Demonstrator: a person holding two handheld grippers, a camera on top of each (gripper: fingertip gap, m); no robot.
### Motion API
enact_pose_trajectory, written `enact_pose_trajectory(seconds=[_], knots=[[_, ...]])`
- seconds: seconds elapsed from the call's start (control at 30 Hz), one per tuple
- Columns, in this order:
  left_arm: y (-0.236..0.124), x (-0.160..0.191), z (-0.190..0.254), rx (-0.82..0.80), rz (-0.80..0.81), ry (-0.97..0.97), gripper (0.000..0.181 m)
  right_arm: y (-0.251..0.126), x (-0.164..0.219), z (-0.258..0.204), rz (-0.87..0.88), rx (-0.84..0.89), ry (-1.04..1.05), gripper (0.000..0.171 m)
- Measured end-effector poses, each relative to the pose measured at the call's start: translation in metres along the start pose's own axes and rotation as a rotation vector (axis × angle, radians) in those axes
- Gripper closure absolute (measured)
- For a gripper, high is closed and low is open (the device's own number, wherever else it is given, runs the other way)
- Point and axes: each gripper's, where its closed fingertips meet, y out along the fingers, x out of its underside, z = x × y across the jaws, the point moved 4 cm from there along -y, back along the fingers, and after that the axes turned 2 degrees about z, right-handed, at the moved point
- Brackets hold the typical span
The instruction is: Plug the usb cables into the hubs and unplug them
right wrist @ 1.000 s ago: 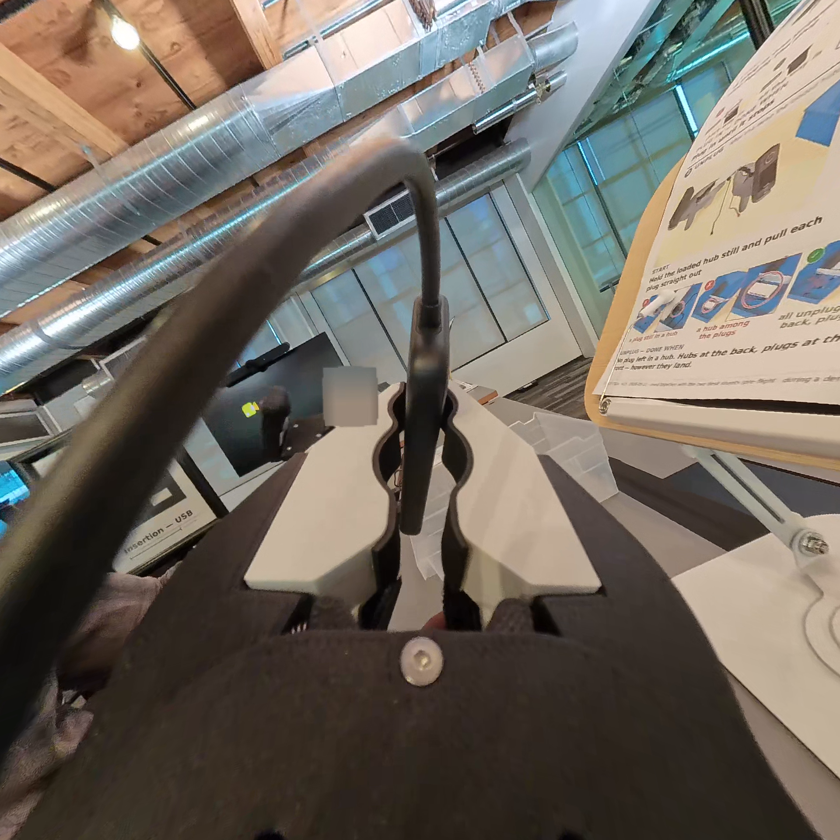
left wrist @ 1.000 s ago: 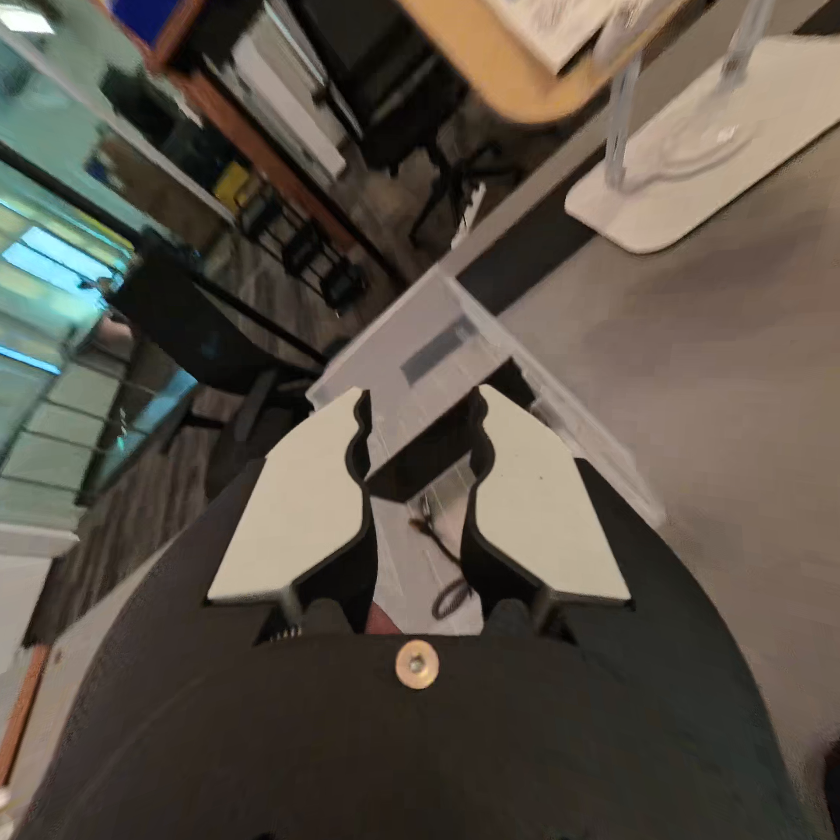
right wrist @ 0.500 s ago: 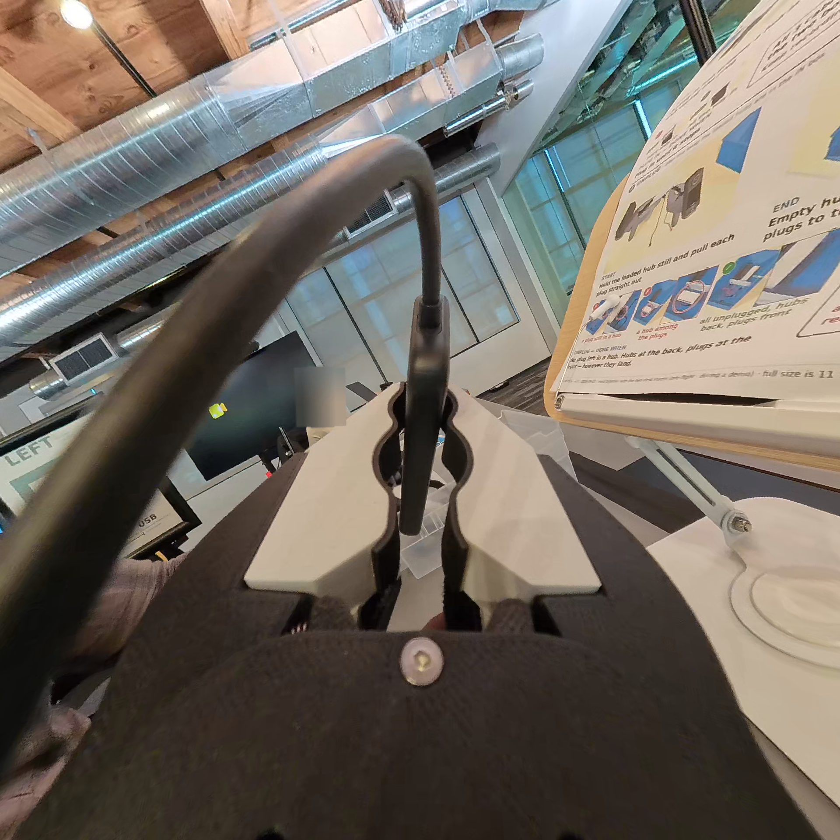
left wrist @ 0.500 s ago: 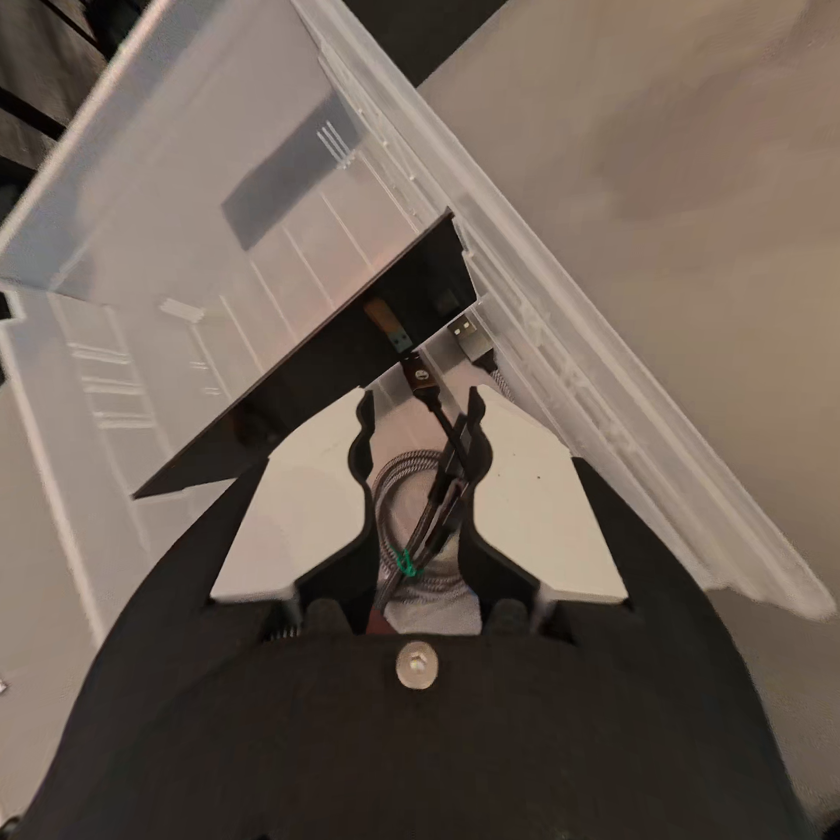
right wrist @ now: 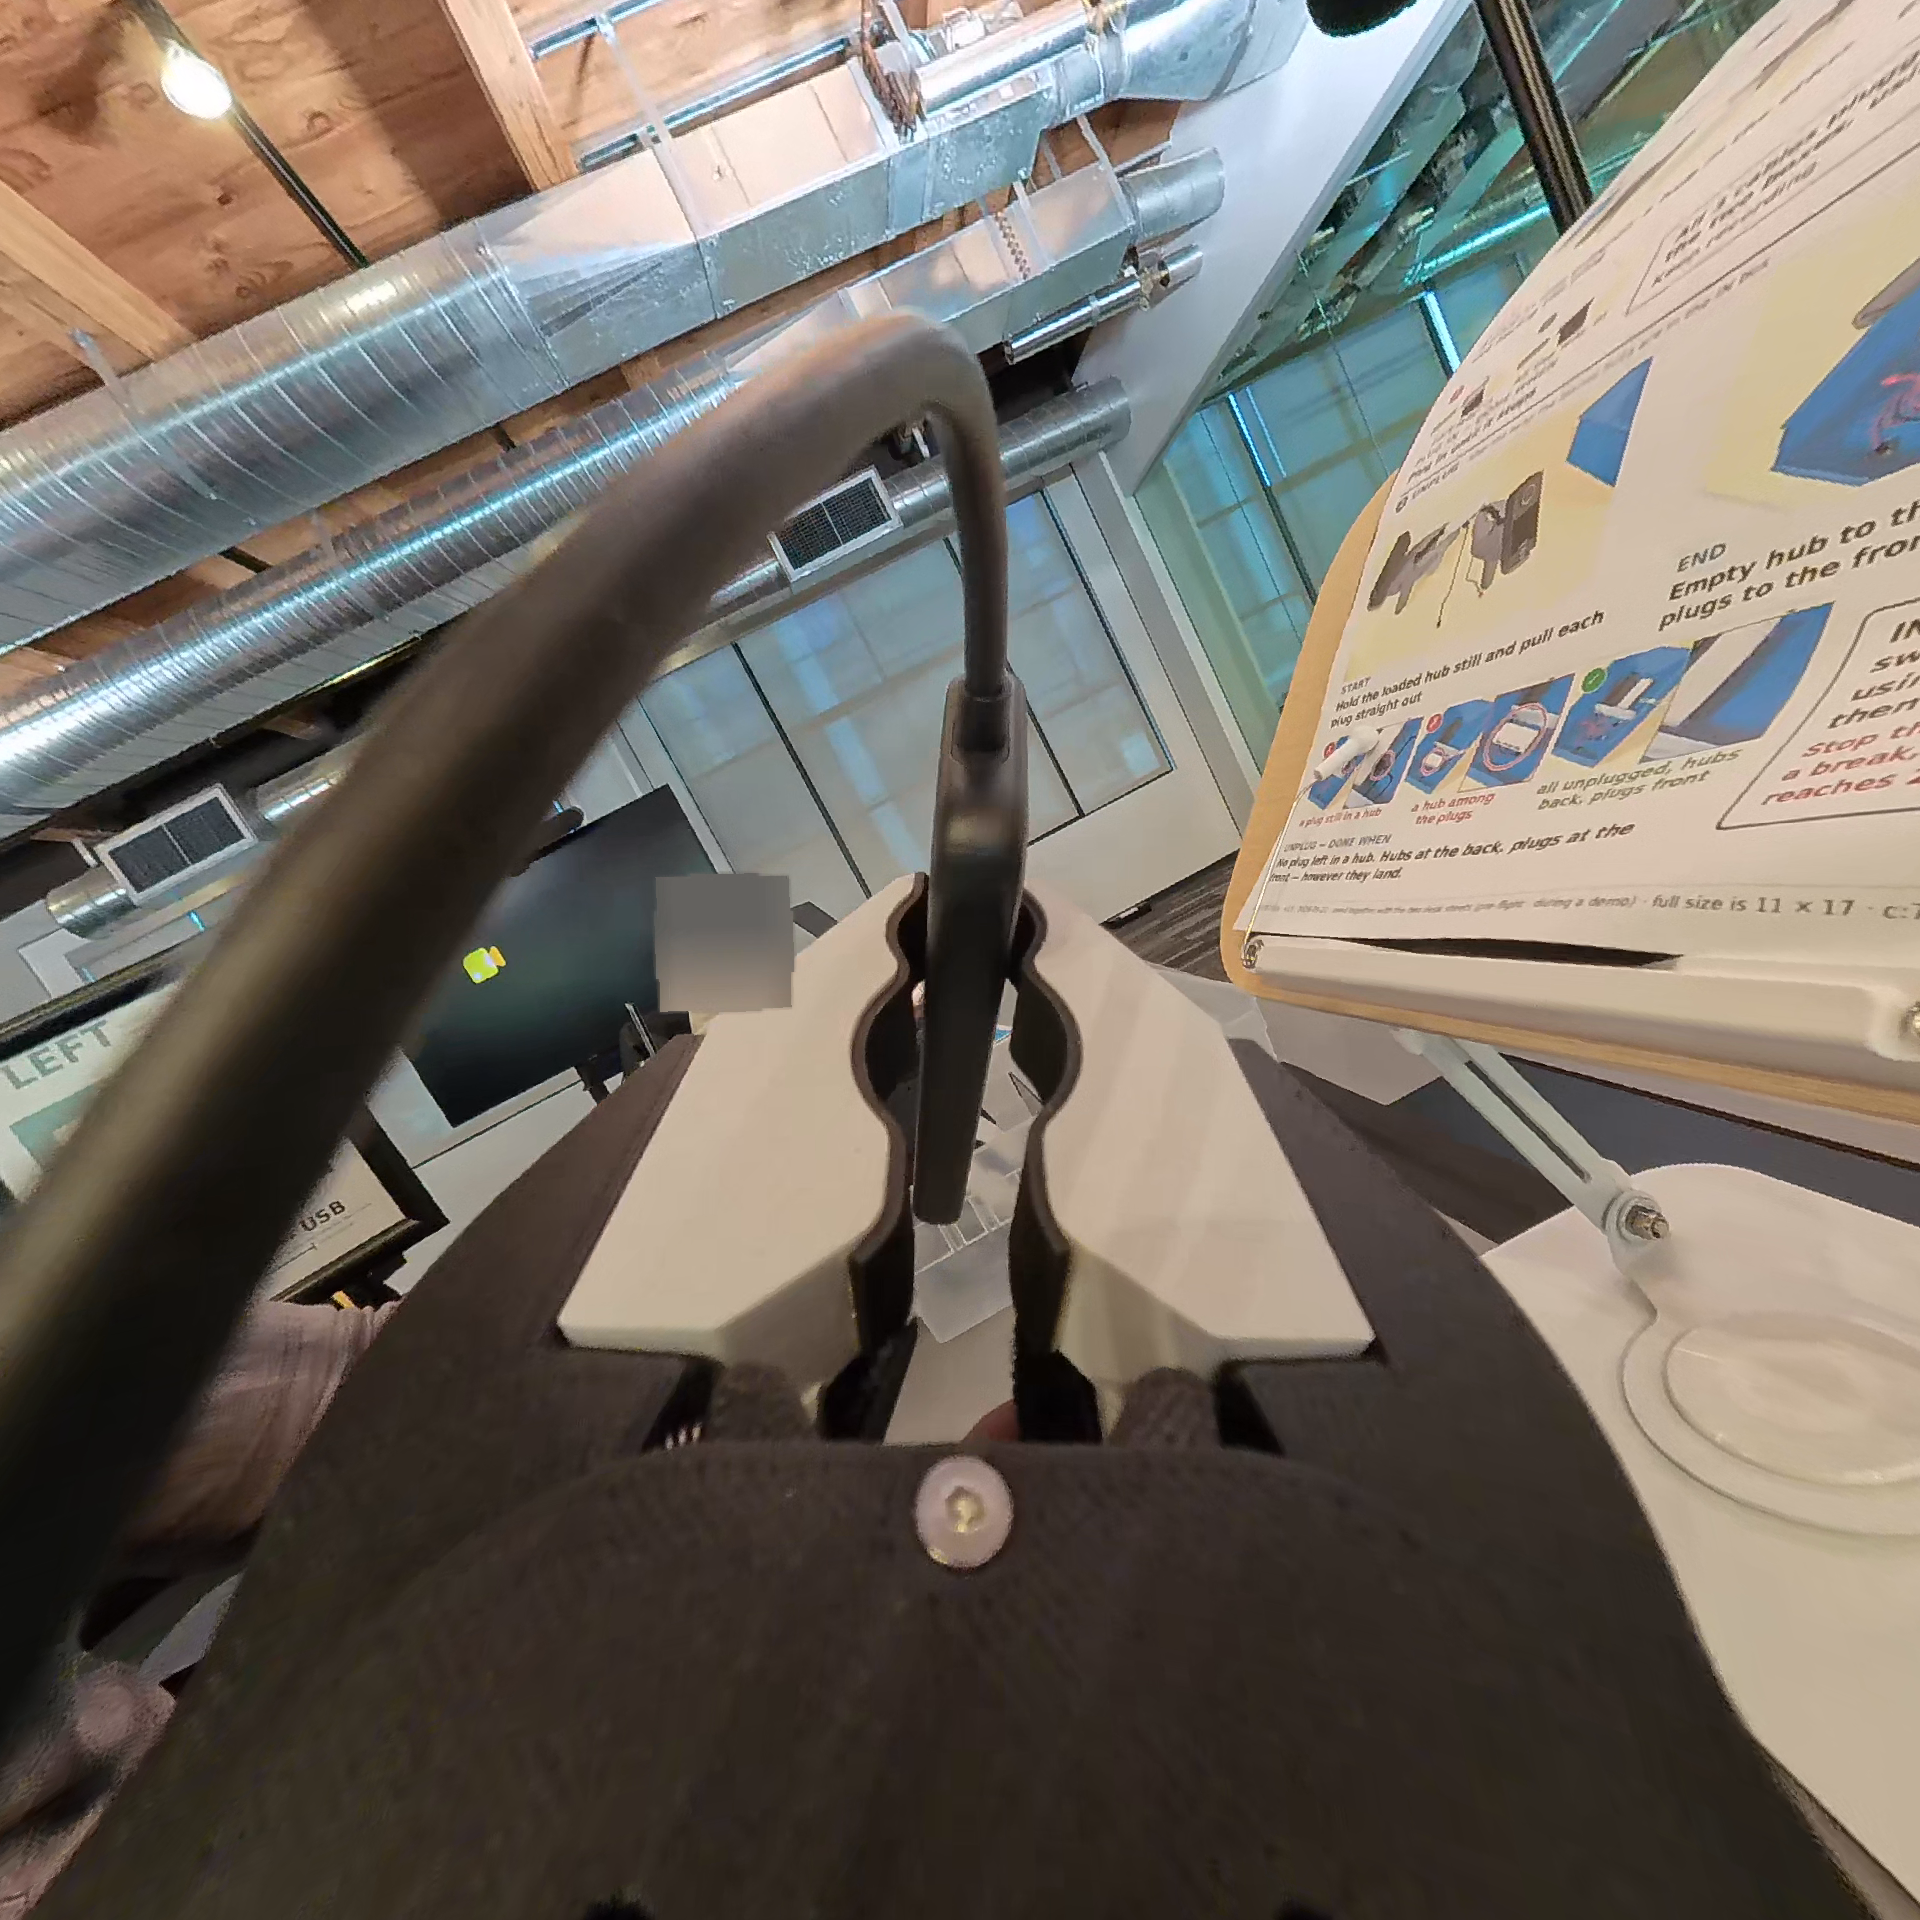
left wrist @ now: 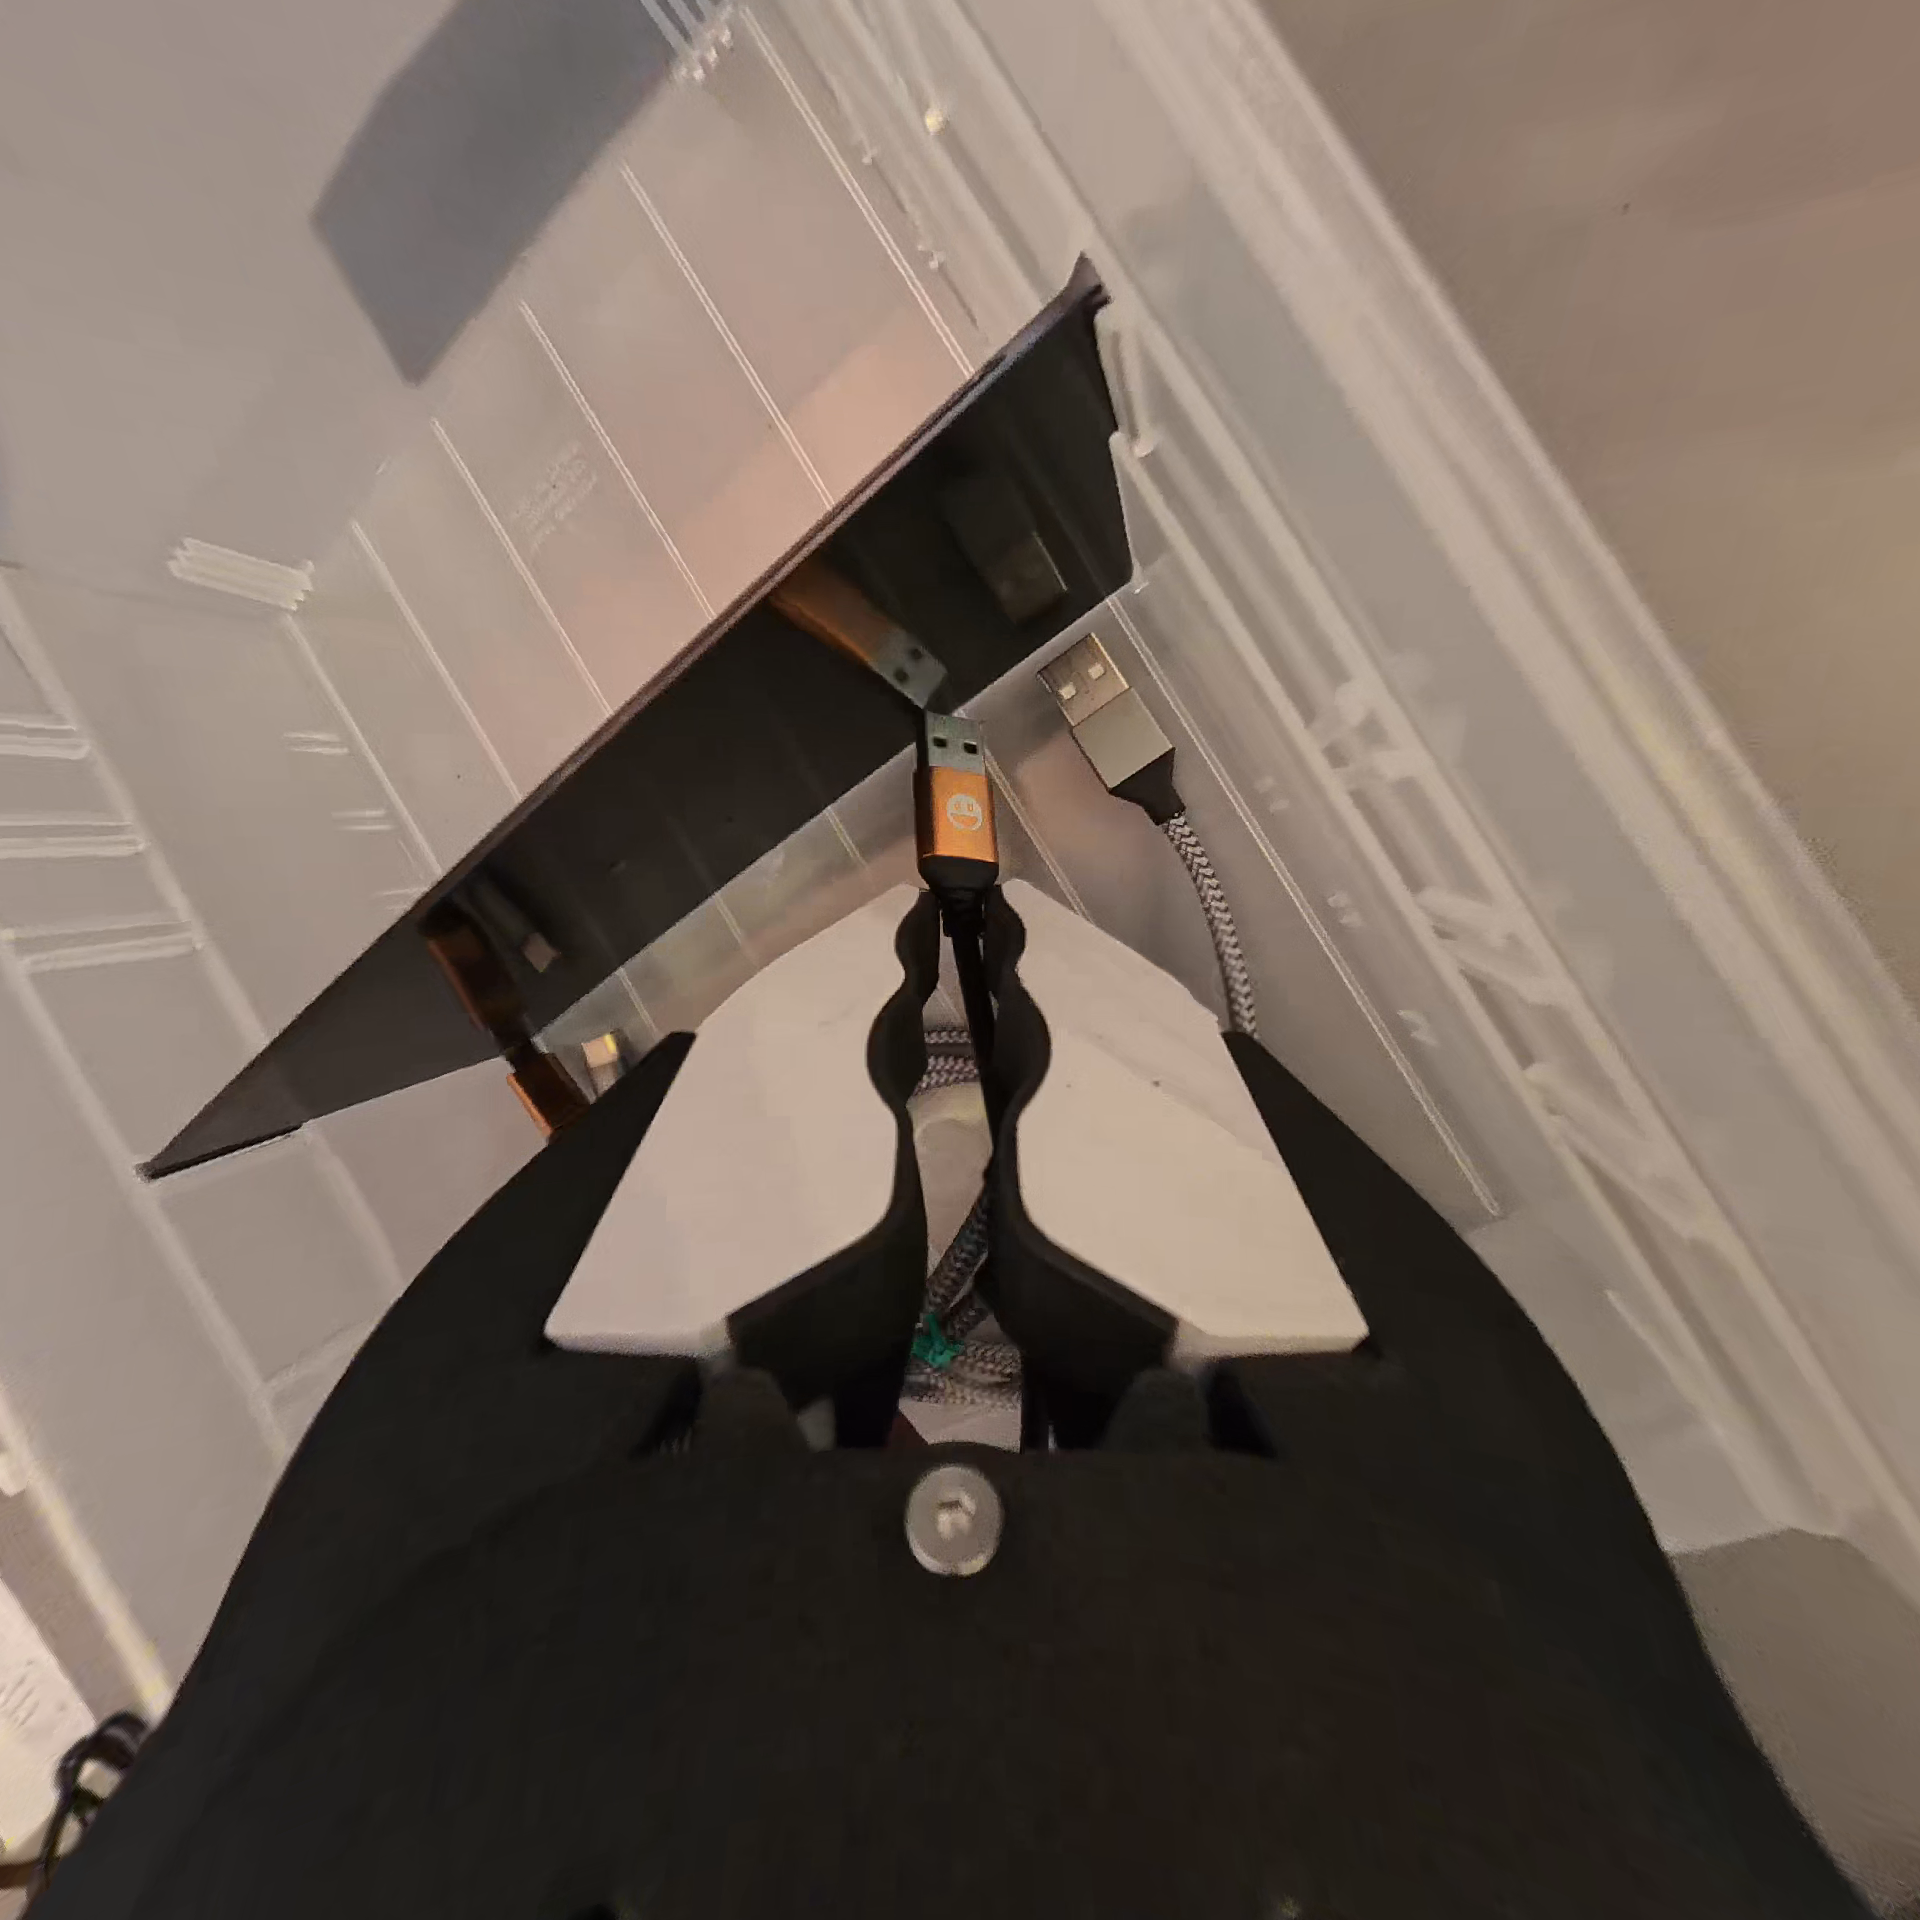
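Note:
In the left wrist view my left gripper (left wrist: 961, 920) is inside a clear plastic bin (left wrist: 1455, 831). It is shut on the thin black cable just behind an orange USB plug (left wrist: 956, 821), whose metal tip points ahead at a dark glossy divider (left wrist: 675, 790). A silver USB plug (left wrist: 1107, 707) on a braided cable lies to its right. In the right wrist view my right gripper (right wrist: 971, 920) is shut on a flat dark grey hub (right wrist: 977, 810), held upright on edge. The hub's thick grey cable (right wrist: 520, 665) arcs up and back to the left.
A coil of braided cable with a green tie (left wrist: 940, 1351) lies under the left fingers. An instruction board (right wrist: 1558, 675) on a white stand base (right wrist: 1766, 1403) is at the right. A person's sleeve (right wrist: 260, 1382) is at the left. Part of a clear bin (right wrist: 961, 1278) shows between the right fingers. Left tips to right tips: about 45 centimetres.
My left gripper has moved down into the clear bin and closed from open onto the cable behind the orange plug. My right gripper still holds the hub and has shifted slightly.

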Motion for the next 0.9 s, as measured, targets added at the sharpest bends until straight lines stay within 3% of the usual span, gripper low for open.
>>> enact_pose_trajectory(seconds=[0.4,0.5,0.7,0.9], knots=[[-0.102,-0.021,-0.027,-0.066,0.299,0.050,0.174,-0.005,-0.008,-0.006,0.005,-0.013,-0.037,0.161],[-0.134,-0.030,-0.016,0.005,0.392,0.059,0.174,-0.003,-0.005,-0.008,-0.021,-0.023,-0.052,0.161],[-0.184,-0.062,0.053,0.245,0.497,0.168,0.173,-0.005,0.003,-0.021,-0.149,-0.086,-0.107,0.161],[-0.189,-0.097,0.161,0.517,0.528,0.297,0.174,-0.016,0.018,-0.032,-0.333,-0.132,-0.236,0.161]])
